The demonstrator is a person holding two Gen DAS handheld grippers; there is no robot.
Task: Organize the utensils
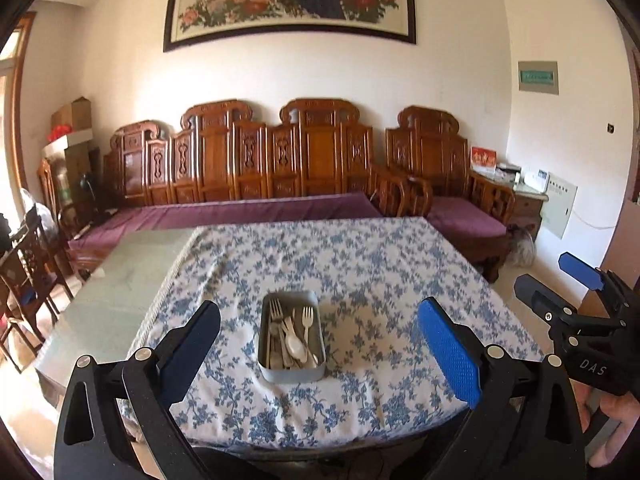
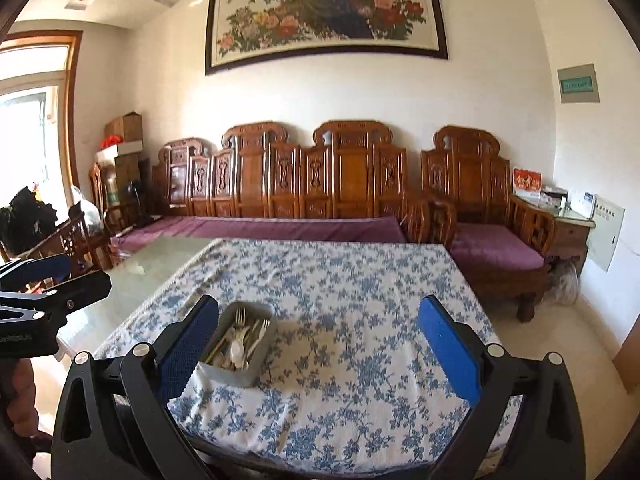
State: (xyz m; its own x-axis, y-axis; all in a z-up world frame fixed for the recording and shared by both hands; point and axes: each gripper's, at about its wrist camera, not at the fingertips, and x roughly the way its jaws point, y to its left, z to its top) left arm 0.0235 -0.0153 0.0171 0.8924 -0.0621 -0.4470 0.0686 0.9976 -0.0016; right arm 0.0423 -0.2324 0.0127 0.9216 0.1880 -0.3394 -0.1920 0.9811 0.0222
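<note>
Both grippers are held back at the near table edge with jaws spread wide and nothing between them: the left gripper point(image 1: 318, 344) faces the metal tin point(image 1: 291, 336) head-on at 12 o'clock, while the right gripper point(image 2: 318, 344) has it at 10 o'clock. The forks and spoons point(image 1: 290, 334) all lie heaped in the tin on the floral tablecloth point(image 1: 380, 280), with none loose on the cloth. This arrangement fits either utensils awaiting sorting or utensils already gathered, so no particular next move is indicated.
</note>
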